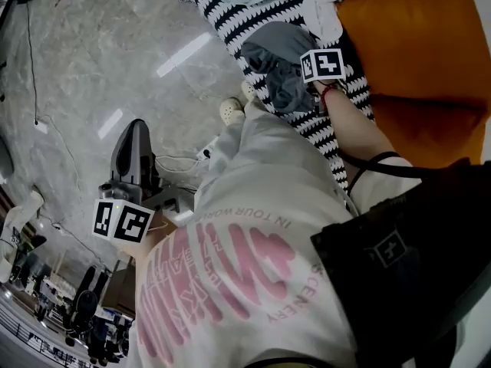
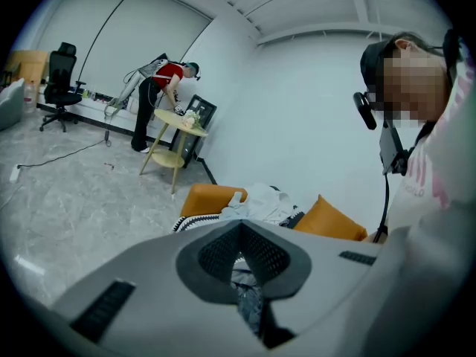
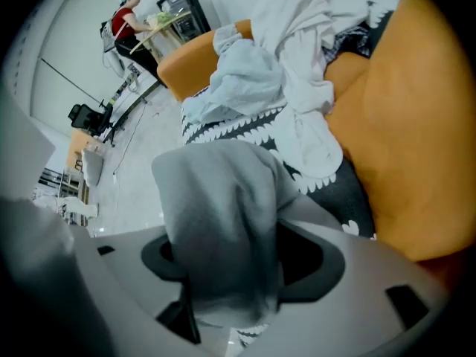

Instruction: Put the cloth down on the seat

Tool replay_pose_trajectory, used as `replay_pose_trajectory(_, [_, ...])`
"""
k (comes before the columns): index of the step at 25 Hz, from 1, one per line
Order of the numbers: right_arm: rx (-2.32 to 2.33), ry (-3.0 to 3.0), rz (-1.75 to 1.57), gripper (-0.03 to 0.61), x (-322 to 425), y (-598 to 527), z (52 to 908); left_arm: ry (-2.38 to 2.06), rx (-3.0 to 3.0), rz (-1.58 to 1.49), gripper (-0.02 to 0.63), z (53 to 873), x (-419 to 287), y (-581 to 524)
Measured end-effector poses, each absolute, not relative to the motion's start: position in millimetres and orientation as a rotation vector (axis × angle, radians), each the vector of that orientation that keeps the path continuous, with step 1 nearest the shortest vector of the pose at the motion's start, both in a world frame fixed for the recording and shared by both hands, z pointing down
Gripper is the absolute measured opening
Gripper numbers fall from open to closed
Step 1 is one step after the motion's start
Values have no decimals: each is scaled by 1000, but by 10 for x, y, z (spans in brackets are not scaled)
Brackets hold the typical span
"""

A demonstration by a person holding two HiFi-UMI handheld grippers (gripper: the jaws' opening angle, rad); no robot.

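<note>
Pale marble floor, white walls — round wooden table, black office chair

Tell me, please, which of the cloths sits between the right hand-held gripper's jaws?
The plain grey cloth; the white cloths are heaped farther back, and the black-and-white patterned one lies beneath it.

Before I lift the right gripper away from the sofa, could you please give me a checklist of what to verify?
1. Jaws of the right gripper apart: ok.
2. The grey cloth clear of those jaws: not ok, it sits between them.
3. Cloth above the striped blanket on the orange sofa: ok.
4. Cloth resting on the seat: cannot tell.
5. The left gripper empty, jaws together, over the floor: ok.
</note>
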State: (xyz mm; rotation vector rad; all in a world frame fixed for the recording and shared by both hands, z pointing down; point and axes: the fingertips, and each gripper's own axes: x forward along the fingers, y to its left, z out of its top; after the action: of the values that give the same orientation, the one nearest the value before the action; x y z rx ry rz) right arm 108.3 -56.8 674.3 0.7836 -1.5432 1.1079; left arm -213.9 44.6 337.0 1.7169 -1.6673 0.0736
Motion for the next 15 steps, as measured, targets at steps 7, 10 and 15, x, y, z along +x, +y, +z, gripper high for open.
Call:
replay_pose_trajectory(7, [986,-1593,1332,304,1080,-610,6086,-1578,1876,8,8,3120,-2337,277])
replay_pose_trajectory(10, [1104,-1656,1517,302,1060,-576,5929,-1524,1949,-15,8,3151,-2288,215])
replay_pose_trajectory(15, [1322,-1775,1908,296,1008,-626,5495,-1425,2037,-44,8,3209,-2248,91])
